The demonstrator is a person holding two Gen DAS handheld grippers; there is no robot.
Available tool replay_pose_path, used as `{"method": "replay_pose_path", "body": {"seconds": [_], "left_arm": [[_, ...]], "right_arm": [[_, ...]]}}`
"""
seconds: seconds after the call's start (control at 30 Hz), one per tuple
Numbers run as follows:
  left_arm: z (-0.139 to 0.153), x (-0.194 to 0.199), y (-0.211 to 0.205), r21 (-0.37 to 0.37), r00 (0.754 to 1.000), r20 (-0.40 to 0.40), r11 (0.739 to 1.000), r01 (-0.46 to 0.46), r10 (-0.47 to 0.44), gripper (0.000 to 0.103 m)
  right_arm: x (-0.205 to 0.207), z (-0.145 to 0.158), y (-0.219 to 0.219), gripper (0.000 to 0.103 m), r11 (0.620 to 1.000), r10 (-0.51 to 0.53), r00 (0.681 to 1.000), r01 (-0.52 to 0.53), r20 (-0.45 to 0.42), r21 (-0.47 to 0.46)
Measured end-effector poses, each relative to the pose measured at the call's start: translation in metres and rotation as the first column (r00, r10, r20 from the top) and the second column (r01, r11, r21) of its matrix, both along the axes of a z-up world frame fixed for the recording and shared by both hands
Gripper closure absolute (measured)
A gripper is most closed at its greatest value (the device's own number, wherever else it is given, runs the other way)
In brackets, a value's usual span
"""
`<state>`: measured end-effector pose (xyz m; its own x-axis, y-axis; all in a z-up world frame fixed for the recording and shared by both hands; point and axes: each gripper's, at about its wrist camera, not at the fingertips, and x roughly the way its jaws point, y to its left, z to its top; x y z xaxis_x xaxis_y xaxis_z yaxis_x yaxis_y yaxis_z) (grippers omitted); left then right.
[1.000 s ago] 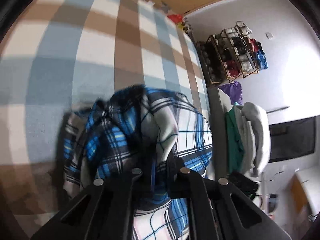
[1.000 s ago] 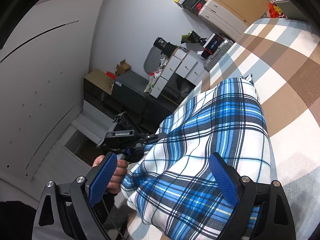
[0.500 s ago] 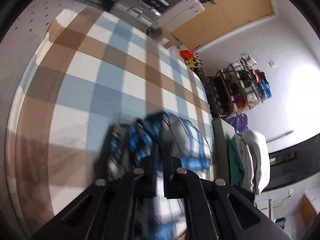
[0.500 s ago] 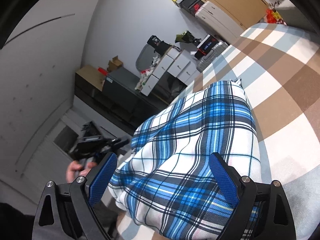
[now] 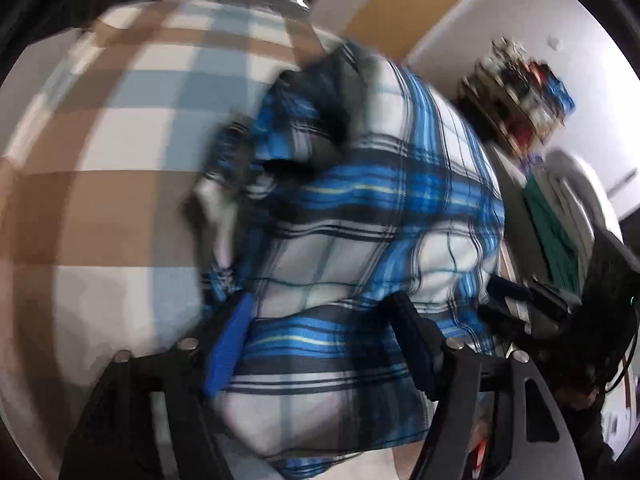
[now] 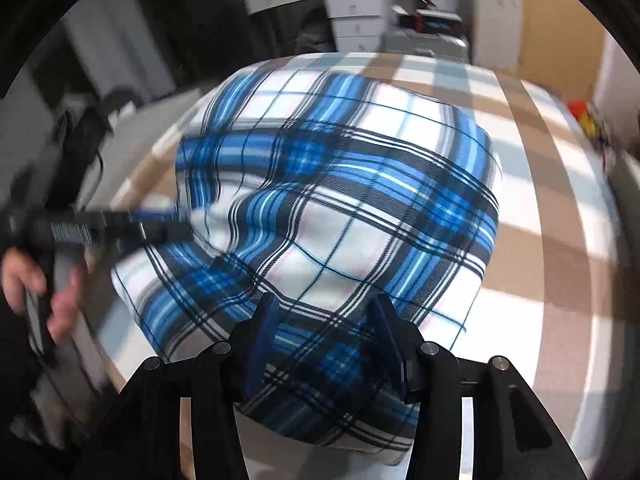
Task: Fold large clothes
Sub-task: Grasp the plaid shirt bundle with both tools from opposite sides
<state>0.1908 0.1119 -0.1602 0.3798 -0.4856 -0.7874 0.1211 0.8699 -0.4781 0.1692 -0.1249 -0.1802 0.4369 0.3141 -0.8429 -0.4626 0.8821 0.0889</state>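
Observation:
A blue, white and black plaid shirt (image 5: 360, 208) lies bunched on the checked bed cover (image 5: 100, 160). My left gripper (image 5: 320, 344) hovers low over its near part. Its jaws are opening, and cloth shows between the blue pads (image 5: 230, 344), which do not press on it. In the right wrist view the shirt (image 6: 340, 200) spreads flatter. My right gripper (image 6: 324, 340) stands over the shirt's near edge, jaws closing, with plaid cloth between the fingers (image 6: 260, 340). The left gripper (image 6: 120, 228) reaches in from the left, held by a hand (image 6: 24, 284). Both views are motion-blurred.
The bed cover (image 6: 560, 240) runs to the right and far side in brown, blue and white checks. A shoe rack (image 5: 520, 92) and a pile of green and white clothes (image 5: 560, 216) stand beside the bed. White drawers (image 6: 352, 12) are beyond its far end.
The left gripper, earlier shut on the shirt, has let go, opened and dropped closer. The right gripper rolled, tipped down over the shirt's near edge, and its wide jaws narrowed.

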Motion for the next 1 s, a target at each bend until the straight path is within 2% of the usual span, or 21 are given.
{"method": "replay_pose_path", "body": {"seconds": [0.07,0.13,0.17,0.2,0.23,0.3,0.37,0.43,0.47,0.5,0.53,0.6,0.67,0.73,0.8,0.87,0.9,1.0], "left_arm": [[0.002,0.002,0.003,0.003,1.0,-0.01,1.0,-0.008,0.008,0.042],[0.014,-0.003,0.005,0.014,1.0,0.01,0.999,-0.029,0.029,0.042],[0.024,-0.009,0.005,0.019,0.999,0.041,0.999,-0.026,0.025,0.042],[0.035,-0.018,0.003,0.024,0.996,0.078,0.999,-0.034,0.032,0.042],[0.043,-0.024,0.0,0.017,0.993,0.114,0.999,-0.031,0.029,0.042],[0.058,-0.036,-0.006,-0.021,0.982,0.187,1.0,0.012,-0.008,0.042],[0.059,-0.036,-0.015,-0.046,0.975,0.217,0.998,0.049,-0.038,0.042],[0.037,-0.028,-0.025,0.003,0.981,0.18,0.997,0.073,-0.073,0.042],[0.023,-0.025,-0.027,0.013,0.986,0.149,0.997,0.079,-0.08,0.042],[0.006,-0.02,-0.027,-0.003,0.99,0.106,0.996,0.092,-0.091,0.042],[-0.008,-0.018,-0.024,-0.026,0.993,0.085,0.996,0.086,-0.083,0.043],[-0.016,-0.021,-0.021,-0.032,0.989,0.129,0.996,0.081,-0.076,0.043],[-0.017,-0.022,-0.021,-0.013,0.986,0.138,0.996,0.092,-0.09,0.043],[-0.019,-0.021,-0.02,-0.02,0.986,0.141,0.996,0.089,-0.085,0.043],[-0.02,-0.018,-0.019,-0.026,0.987,0.138,0.996,0.084,-0.08,0.043],[-0.02,-0.021,-0.016,-0.049,0.989,0.132,0.996,0.077,-0.07,0.043],[-0.019,-0.031,-0.011,-0.064,0.99,0.124,0.995,0.071,-0.063,0.043],[-0.016,-0.026,0.0,-0.117,0.995,0.085,0.992,0.057,-0.047,0.042]], "right_arm": [[0.001,0.001,0.01,0.056,0.996,0.032,0.999,-0.035,-0.033,-0.085],[0.01,0.01,0.018,0.056,0.989,0.043,0.994,-0.057,-0.102,-0.138],[0.017,0.018,0.02,0.059,0.989,0.043,0.99,-0.062,-0.134,-0.137],[0.026,0.036,0.02,0.059,0.995,0.042,0.99,-0.054,-0.137,-0.084],[0.032,0.05,0.019,0.058,0.998,0.031,0.993,-0.037,-0.111,-0.046],[0.046,0.078,0.024,0.048,1.0,0.013,0.999,-0.014,-0.04,-0.027],[0.071,0.09,0.043,0.048,0.999,0.035,0.999,-0.035,-0.026,0.0],[0.1,0.082,0.068,0.051,0.998,0.046,0.996,-0.049,-0.082,-0.029],[0.115,0.071,0.084,0.058,0.996,0.047,0.992,-0.055,-0.114,-0.074],[0.127,0.059,0.1,0.072,0.991,0.063,0.987,-0.079,-0.15,-0.105],[0.135,0.047,0.112,0.077,0.986,0.075,0.981,-0.1,-0.181,-0.131],[0.146,0.021,0.134,0.08,0.967,0.077,0.972,-0.128,-0.223,-0.221],[0.153,-0.003,0.151,0.08,0.941,0.061,0.969,-0.135,-0.239,-0.309],[0.157,-0.01,0.154,0.08,0.94,0.034,0.971,-0.111,-0.235,-0.322],[0.166,-0.008,0.15,0.08,0.953,-0.007,0.963,-0.075,-0.268,-0.294],[0.171,0.004,0.136,0.082,0.978,-0.021,0.954,-0.042,-0.3,-0.203],[0.166,0.02,0.117,0.083,0.993,-0.027,0.957,-0.008,-0.287,-0.121],[0.134,0.056,0.068,0.079,0.999,-0.039,0.977,0.036,-0.209,-0.019]]}}
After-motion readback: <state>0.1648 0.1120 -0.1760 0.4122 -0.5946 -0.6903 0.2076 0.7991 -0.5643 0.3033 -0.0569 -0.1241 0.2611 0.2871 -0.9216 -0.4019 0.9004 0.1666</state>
